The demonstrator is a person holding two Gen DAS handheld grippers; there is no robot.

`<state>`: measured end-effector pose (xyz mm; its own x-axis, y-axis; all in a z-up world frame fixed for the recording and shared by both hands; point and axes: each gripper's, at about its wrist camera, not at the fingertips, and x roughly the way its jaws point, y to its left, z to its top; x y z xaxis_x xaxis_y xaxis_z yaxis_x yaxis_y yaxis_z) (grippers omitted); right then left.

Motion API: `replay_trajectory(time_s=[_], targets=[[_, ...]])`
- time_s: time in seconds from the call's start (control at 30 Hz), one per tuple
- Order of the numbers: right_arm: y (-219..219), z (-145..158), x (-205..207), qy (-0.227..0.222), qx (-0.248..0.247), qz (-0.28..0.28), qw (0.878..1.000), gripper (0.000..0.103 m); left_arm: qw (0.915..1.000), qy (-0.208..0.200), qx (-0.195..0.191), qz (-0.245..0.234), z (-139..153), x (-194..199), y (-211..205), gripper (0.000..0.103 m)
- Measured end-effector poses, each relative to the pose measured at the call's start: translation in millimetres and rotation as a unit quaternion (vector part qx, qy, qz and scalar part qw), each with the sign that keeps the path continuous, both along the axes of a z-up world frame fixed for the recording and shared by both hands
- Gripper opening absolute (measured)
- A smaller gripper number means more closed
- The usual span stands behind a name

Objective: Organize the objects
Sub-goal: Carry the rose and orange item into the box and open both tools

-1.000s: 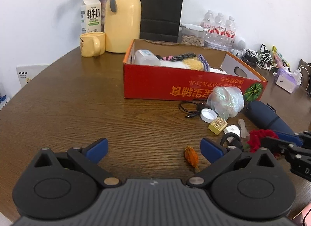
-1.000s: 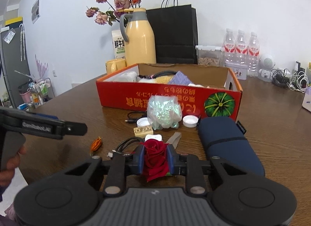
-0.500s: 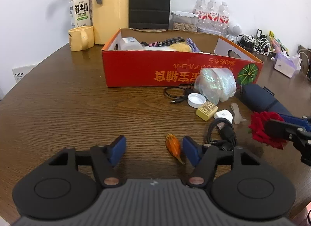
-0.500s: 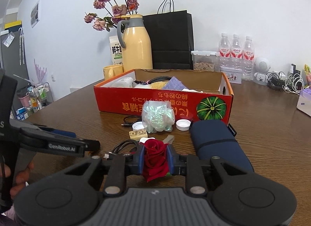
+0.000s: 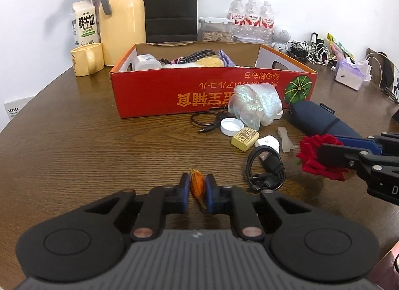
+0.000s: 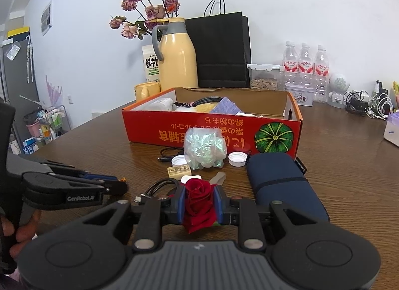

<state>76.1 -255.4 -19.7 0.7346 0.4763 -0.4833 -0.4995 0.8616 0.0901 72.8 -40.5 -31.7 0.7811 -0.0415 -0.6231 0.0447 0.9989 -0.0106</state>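
My left gripper [image 5: 197, 191] is shut on a small orange dried flower [image 5: 197, 186] low over the wooden table [image 5: 74, 145]. My right gripper [image 6: 199, 202] is shut on a red rose [image 6: 198, 204] and holds it above the table; the rose also shows in the left wrist view [image 5: 316, 157]. The open red cardboard box [image 5: 199, 90] with several items inside stands beyond both grippers. Loose on the table before it lie a shiny plastic bag [image 5: 254, 106], a black coiled cable [image 5: 266, 170], a yellow block [image 5: 245, 138], a white cap [image 5: 230, 126] and a navy pouch [image 6: 279, 182].
Behind the box stand a yellow thermos [image 5: 122, 13], a yellow mug [image 5: 87, 59], a milk carton [image 5: 83, 25], a black paper bag [image 6: 219, 50], water bottles [image 6: 304, 65] and a snack container [image 6: 264, 77]. Chargers and cables [image 5: 314, 51] lie at the far right.
My left gripper moved forward to the orange flower and closed on it. My right gripper lifted slightly, still holding the rose.
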Motion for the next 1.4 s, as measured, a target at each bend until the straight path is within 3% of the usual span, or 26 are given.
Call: replay_trajectory(time_s=[0.27,0.5,0.9,1.17,1.4], targets=[[1,6,0,-0.012,-0.001,0.005,1.000,0.022,0.9997,-0.025,-0.006,0.000,15,0,7,0.014],[8,27,14,-0.047,-0.003,0.004,0.999,0.022,0.9972,-0.074,-0.011,-0.007,48,18,9,0.014],[27,68,84,-0.096,0.011,-0.024,0.995,0.022,0.9887,-0.148,-0.027,0.001,96,77,1,0.014],[43,67,148,-0.086,0.004,-0.053,0.995,0.022,0.9875,-0.153,-0.032,0.022,94,121,-4,0.014],[51,42,184,-0.061,-0.014,-0.074,0.995,0.022,0.9900,-0.130,-0.040,0.038,72,167,-3,0.014]])
